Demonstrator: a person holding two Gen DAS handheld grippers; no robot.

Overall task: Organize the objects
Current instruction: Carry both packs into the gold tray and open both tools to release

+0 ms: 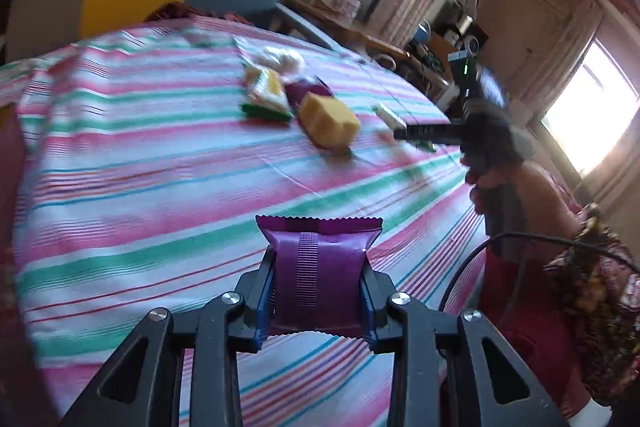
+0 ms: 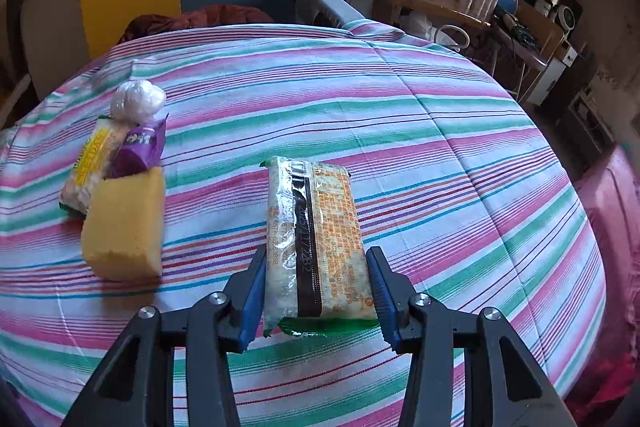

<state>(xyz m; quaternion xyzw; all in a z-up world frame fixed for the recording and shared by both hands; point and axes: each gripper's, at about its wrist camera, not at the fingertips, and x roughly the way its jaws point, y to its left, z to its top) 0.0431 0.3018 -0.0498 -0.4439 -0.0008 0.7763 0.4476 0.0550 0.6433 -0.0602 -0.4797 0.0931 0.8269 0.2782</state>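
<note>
The left gripper [image 1: 318,287] is clamped on a glossy purple packet [image 1: 320,275] with crimped, zigzag ends, held above the striped cloth [image 1: 140,167] covering the worktop. Only the right wrist view shows the right gripper [image 2: 316,291] clamped on a crinkly clear noodle-like pack [image 2: 316,239] with a green end. A spongy yellow block [image 2: 124,227] lies beside a pile of wrapped packets [image 2: 104,155].

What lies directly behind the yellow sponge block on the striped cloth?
Behind the yellow sponge block lie a purple foil packet and a yellow-labelled clear packet, with a white plastic-wrapped ball farther back. The sponge covers their near ends.
</note>
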